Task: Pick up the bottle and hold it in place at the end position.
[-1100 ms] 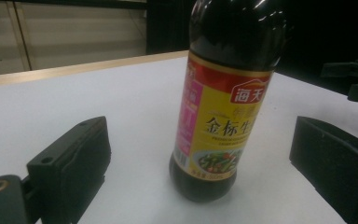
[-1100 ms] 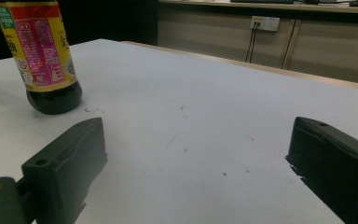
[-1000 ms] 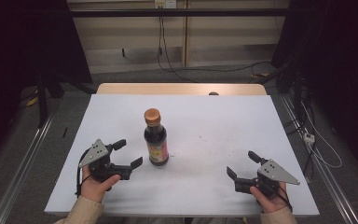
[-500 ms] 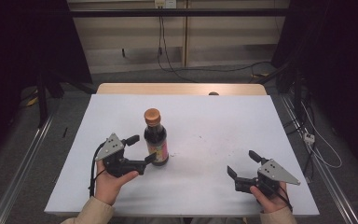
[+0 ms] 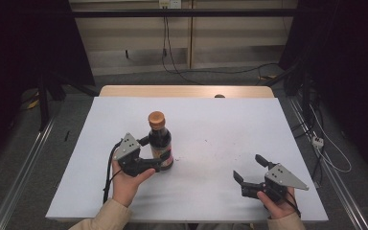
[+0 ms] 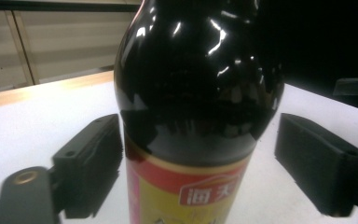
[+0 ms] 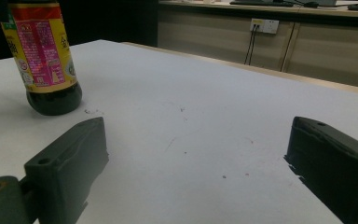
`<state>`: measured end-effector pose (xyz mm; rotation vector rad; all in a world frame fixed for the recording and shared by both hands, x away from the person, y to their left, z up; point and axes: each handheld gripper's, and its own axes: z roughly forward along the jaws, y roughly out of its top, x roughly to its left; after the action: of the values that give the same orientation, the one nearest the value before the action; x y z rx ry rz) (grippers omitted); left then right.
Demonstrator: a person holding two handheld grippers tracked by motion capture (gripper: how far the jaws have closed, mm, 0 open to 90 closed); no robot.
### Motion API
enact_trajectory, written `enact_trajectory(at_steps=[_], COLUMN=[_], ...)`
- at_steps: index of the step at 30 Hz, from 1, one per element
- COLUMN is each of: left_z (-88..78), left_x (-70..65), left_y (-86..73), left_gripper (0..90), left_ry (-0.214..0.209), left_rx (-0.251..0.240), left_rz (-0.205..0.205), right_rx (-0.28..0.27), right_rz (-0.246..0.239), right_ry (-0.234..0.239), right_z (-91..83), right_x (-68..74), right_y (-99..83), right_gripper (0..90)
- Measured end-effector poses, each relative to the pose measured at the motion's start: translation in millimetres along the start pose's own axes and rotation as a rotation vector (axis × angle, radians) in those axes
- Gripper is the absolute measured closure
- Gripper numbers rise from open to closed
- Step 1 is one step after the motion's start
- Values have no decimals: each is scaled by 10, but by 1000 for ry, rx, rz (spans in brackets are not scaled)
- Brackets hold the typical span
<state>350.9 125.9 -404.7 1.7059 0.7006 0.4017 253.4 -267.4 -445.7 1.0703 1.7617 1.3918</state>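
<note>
A dark soy sauce bottle (image 5: 160,143) with a brown cap (image 5: 156,118) and a red and yellow label stands upright on the white table (image 5: 220,124). My left gripper (image 5: 155,154) reaches around its lower body from the left, one jaw behind it and one in front. The jaws have just been closing with the bottle (image 6: 191,93) between them. In the left gripper view a gap still shows beside the right pad (image 6: 317,168), so they do not clamp it. My right gripper (image 5: 247,166) rests open near the front right, holding nothing; the bottle (image 7: 46,56) stands far to its left.
A wooden strip (image 5: 187,91) runs along the table's far edge, with a small dark object (image 5: 219,96) on it. Cables lie on the floor beyond. Metal rails flank the table on both sides.
My left gripper has moved right to the bottle and its jaws now straddle it, narrower than before. The right gripper has stayed put.
</note>
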Motion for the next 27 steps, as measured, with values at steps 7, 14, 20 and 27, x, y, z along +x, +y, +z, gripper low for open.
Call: enact_trajectory(at_steps=[7, 14, 20, 27], left_z=[86, 149, 179, 199], left_x=[-11, -23, -28, -25], left_y=[10, 20, 13, 12], left_gripper=[166, 202, 246, 275], left_ry=[20, 43, 61, 69], left_rx=[-1, 7, 5, 6], left_rz=[3, 6, 18, 19], right_rx=[-3, 0, -3, -3], right_rz=[-4, -4, 0, 2], right_ry=[0, 1, -2, -3], right_z=[-2, 1, -6, -7], right_x=[-5, -7, -22, -27], right_y=[2, 1, 2, 1], right_gripper=[44, 44, 44, 42])
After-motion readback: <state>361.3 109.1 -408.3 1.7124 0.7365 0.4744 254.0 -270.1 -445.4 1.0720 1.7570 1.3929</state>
